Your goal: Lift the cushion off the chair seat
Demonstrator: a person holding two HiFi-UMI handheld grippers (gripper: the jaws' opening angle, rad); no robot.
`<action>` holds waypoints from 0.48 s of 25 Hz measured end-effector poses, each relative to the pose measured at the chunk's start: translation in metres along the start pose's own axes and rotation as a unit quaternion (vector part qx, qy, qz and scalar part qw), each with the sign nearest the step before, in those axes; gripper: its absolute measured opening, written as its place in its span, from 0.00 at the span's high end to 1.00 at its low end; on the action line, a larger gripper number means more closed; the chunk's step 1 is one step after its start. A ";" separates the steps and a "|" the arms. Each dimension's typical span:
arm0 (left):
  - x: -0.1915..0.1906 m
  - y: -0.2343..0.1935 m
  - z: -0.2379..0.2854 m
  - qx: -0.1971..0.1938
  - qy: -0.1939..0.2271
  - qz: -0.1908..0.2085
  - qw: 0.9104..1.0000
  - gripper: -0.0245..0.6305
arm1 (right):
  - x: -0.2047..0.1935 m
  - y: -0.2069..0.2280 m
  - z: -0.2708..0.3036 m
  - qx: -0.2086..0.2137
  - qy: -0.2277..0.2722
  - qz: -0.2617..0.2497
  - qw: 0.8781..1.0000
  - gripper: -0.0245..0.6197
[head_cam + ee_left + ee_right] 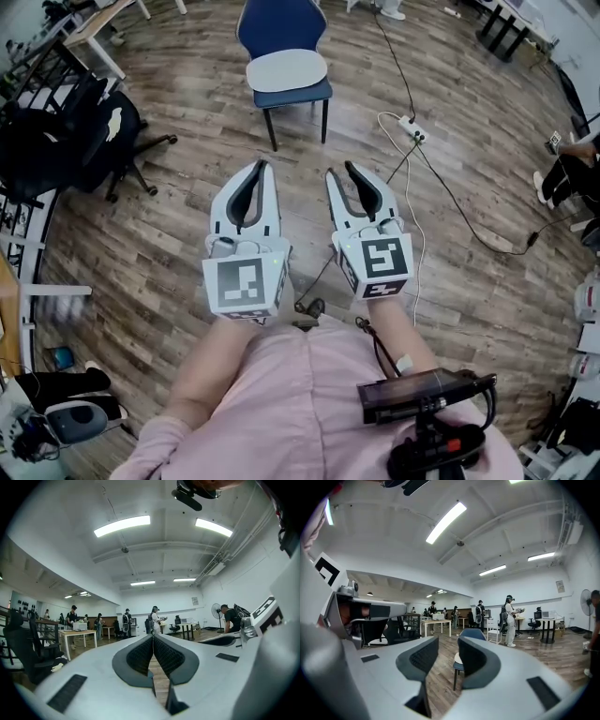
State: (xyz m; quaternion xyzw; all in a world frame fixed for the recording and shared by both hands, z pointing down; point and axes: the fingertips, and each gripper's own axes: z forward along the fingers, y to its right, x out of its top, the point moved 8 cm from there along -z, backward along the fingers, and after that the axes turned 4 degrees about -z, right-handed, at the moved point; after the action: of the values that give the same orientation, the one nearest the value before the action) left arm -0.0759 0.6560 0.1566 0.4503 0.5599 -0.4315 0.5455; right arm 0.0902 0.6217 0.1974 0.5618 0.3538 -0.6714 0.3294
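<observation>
A blue chair (281,28) stands on the wood floor ahead of me, with a pale oval cushion (287,69) lying flat on its seat. Both grippers are held up side by side, well short of the chair. My left gripper (260,169) is shut, its dark pads touching with nothing between them, as the left gripper view (153,637) confirms. My right gripper (340,172) is open and empty. In the right gripper view (447,656) the chair's backrest (470,633) and the cushion (457,658) show beyond the gap between the jaws, some way off.
A black office chair (84,131) stands at the left beside a desk (94,28). A power strip (411,127) and cables trail over the floor right of the blue chair. A person's legs (562,173) show at the right edge. Several people stand at far tables.
</observation>
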 end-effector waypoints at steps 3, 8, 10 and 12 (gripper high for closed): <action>-0.007 -0.008 0.020 0.002 -0.005 -0.003 1.000 0.94 | -0.006 0.011 0.020 0.002 -0.008 0.002 1.000 0.72; -0.024 -0.033 0.073 0.000 -0.019 -0.009 1.000 0.94 | -0.019 0.031 0.073 -0.006 -0.027 0.008 1.000 0.72; -0.030 -0.047 0.100 0.000 -0.025 -0.011 1.000 0.94 | -0.024 0.039 0.099 -0.008 -0.033 0.011 0.999 0.72; -0.034 -0.064 0.129 -0.002 -0.032 -0.012 0.999 0.94 | -0.025 0.046 0.130 -0.010 -0.039 0.015 0.999 0.72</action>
State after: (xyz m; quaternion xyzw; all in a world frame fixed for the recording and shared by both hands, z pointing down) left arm -0.1094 0.5149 0.1857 0.4280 0.5487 -0.4510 0.5589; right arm 0.0647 0.4883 0.2330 0.5369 0.3391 -0.6844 0.3584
